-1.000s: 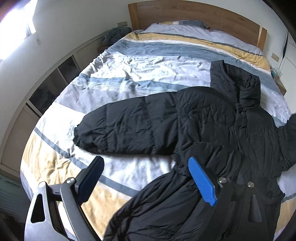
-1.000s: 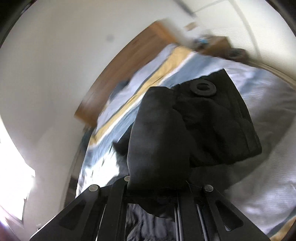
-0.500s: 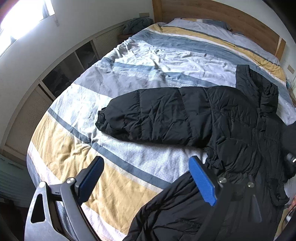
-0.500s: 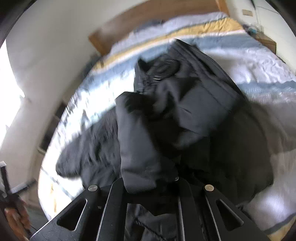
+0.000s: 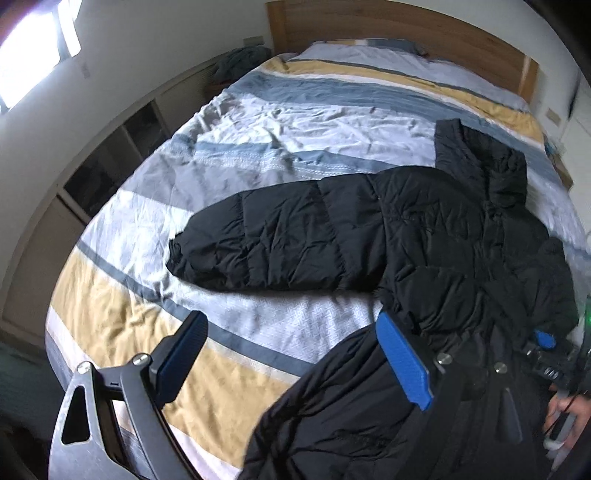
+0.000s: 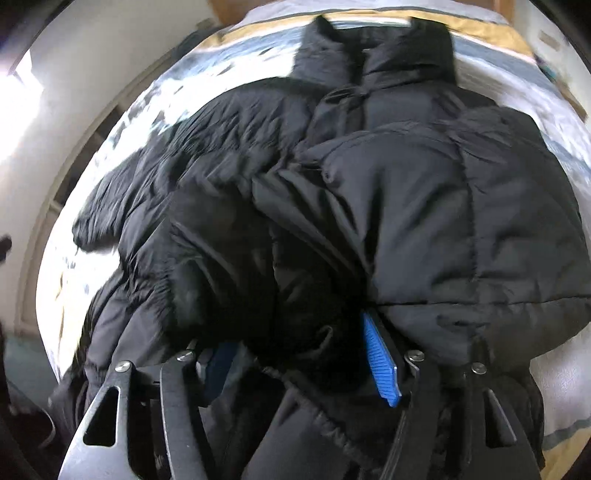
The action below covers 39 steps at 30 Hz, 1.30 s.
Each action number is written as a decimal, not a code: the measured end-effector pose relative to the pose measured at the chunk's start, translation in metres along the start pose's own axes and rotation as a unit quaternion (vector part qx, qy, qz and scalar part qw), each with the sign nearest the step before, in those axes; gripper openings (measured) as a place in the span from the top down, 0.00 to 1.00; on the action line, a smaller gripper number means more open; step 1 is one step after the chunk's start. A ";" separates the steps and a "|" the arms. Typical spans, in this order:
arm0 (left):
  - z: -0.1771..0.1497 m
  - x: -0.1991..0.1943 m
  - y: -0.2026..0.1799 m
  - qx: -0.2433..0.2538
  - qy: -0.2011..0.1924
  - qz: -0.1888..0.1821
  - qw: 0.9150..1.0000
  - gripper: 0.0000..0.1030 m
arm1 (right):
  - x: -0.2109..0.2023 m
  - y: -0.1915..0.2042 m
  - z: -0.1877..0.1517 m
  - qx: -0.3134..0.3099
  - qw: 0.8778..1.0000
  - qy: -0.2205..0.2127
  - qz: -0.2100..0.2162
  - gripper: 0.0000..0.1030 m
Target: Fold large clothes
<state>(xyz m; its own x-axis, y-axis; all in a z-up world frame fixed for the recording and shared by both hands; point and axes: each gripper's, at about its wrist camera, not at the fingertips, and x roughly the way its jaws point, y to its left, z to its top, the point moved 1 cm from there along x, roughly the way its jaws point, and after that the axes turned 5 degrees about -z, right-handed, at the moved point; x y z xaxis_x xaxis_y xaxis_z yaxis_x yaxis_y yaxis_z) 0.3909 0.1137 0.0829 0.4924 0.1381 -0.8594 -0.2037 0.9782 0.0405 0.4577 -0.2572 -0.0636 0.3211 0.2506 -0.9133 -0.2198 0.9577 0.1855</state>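
Note:
A black puffer jacket (image 5: 443, 229) lies face up on the striped duvet (image 5: 295, 129), collar toward the headboard. Its one sleeve (image 5: 266, 240) stretches out flat to the left. My left gripper (image 5: 295, 354) hovers open over the duvet beside the jacket's lower hem, nothing between its blue pads. In the right wrist view the other sleeve (image 6: 443, 206) is folded across the jacket's chest. Its cuff (image 6: 236, 266) bunches between the fingers of my right gripper (image 6: 299, 365), whose jaws are opening, the blue pads standing apart from the fabric.
A wooden headboard (image 5: 406, 33) and pillows close the far end of the bed. Low shelving (image 5: 122, 147) runs along the wall at left under a bright window. A person's hand (image 5: 569, 413) shows at the right edge, with a nightstand (image 5: 561, 166) beyond.
My right gripper swung down and across, carrying the sleeve over the jacket's body, and its jaws have parted from the shut grip. The left gripper drifted slightly and stayed open.

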 end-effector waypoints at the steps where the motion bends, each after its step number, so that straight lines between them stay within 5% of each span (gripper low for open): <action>1: -0.002 -0.002 0.001 0.007 -0.004 -0.002 1.000 0.10 | -0.002 0.005 -0.001 -0.007 1.000 -0.001 0.003 0.35; 7: -0.006 -0.007 -0.009 0.028 -0.027 0.005 0.999 0.10 | -0.031 0.005 -0.005 -0.021 1.000 -0.015 0.015 0.35; 10: -0.004 -0.004 -0.036 0.029 -0.023 -0.027 0.999 0.10 | -0.065 -0.013 0.005 -0.012 0.999 -0.047 0.007 0.35; 19: -0.004 0.033 -0.203 0.087 -0.016 -0.141 0.986 0.10 | -0.085 -0.118 0.020 0.041 0.990 -0.074 -0.114 0.35; 23: -0.010 0.064 -0.271 0.110 -0.005 -0.178 0.978 0.10 | -0.071 -0.141 0.031 0.040 0.989 -0.075 -0.122 0.35; 26: -0.013 0.093 -0.299 0.123 0.000 -0.171 0.977 0.10 | -0.056 -0.151 0.041 0.049 0.989 -0.076 -0.114 0.35; 30: -0.022 0.134 -0.308 0.132 0.012 -0.145 0.980 0.10 | -0.028 -0.159 0.043 0.053 0.991 -0.060 -0.109 0.35; 39: -0.055 0.161 -0.288 0.160 0.018 -0.186 0.969 0.08 | 0.006 -0.167 0.025 0.037 0.993 -0.043 -0.107 0.34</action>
<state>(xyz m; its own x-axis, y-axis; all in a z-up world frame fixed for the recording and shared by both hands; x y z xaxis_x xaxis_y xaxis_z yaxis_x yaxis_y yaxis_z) 0.4823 -0.1547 -0.0952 0.4510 -0.2329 -0.8616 0.2575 0.9583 -0.1242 0.5189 -0.4120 -0.0907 0.4316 0.0494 -0.9007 -0.0709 0.9973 0.0207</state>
